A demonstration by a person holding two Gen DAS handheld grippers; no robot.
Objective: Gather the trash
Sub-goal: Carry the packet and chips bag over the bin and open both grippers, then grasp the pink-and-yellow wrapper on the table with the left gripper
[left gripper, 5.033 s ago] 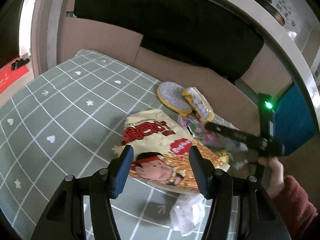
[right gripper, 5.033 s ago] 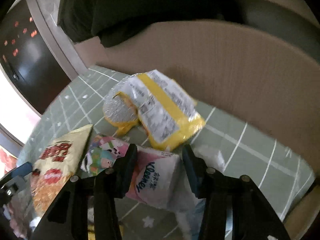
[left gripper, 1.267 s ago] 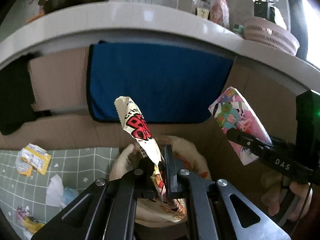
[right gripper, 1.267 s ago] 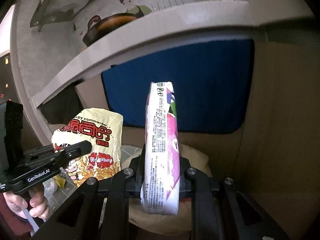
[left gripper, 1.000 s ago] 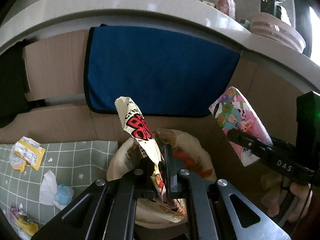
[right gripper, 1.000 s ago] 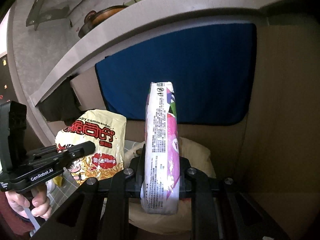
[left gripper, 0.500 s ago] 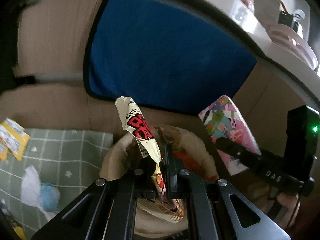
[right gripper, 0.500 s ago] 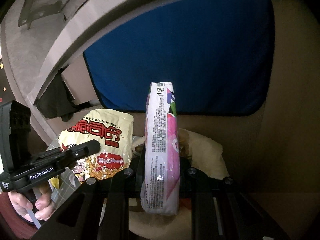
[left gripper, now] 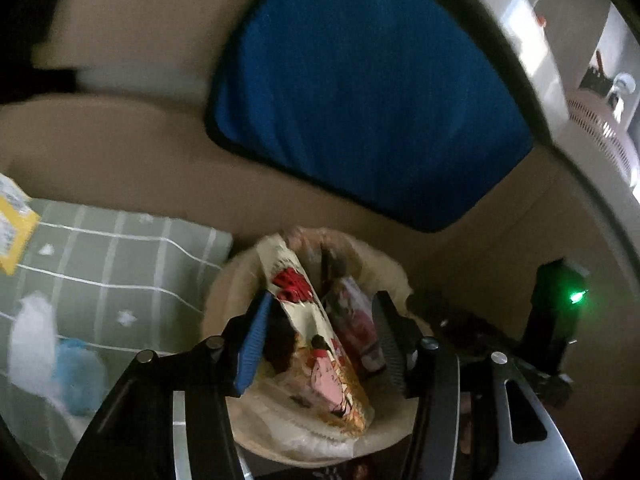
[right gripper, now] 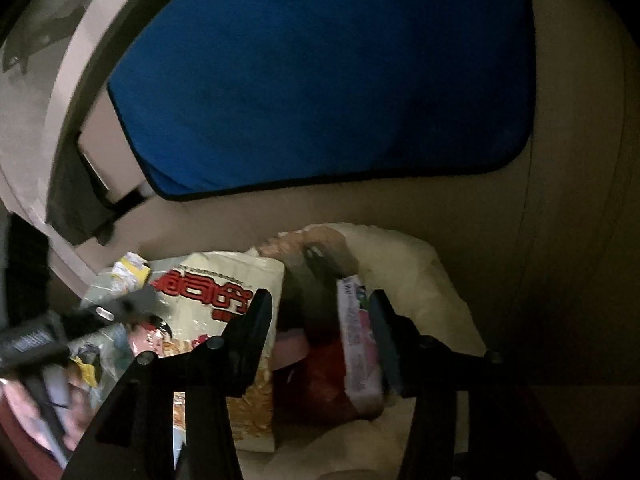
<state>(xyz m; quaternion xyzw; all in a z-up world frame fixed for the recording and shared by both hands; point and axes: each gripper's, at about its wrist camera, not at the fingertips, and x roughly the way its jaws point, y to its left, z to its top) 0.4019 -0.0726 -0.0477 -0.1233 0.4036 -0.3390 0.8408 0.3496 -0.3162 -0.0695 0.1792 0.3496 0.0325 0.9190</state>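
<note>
My left gripper (left gripper: pixel 316 338) is open above a bin lined with a pale bag (left gripper: pixel 384 268). The yellow snack bag (left gripper: pixel 316 344) stands loose between its jaws, dropping into the bin. My right gripper (right gripper: pixel 320 332) is open over the same bin (right gripper: pixel 420 264). The pink tissue pack (right gripper: pixel 356 344) leans against its right finger, inside the bin. The yellow snack bag (right gripper: pixel 216 292) shows at the left of the right wrist view. A pink pack (left gripper: pixel 356 324) also lies in the bin in the left wrist view.
A green checked mat (left gripper: pixel 120 264) lies left of the bin with a white tissue (left gripper: pixel 30 336), a blue scrap (left gripper: pixel 78 368) and a yellow wrapper (left gripper: pixel 12 220). A blue cloth (left gripper: pixel 360 92) hangs on the cardboard wall behind. More wrappers (right gripper: pixel 120 276) lie at the left.
Both grippers have opened and let go: the snack bag and the tissue pack have dropped from upright holds down into the bin. Both cameras have tilted down toward the bin.
</note>
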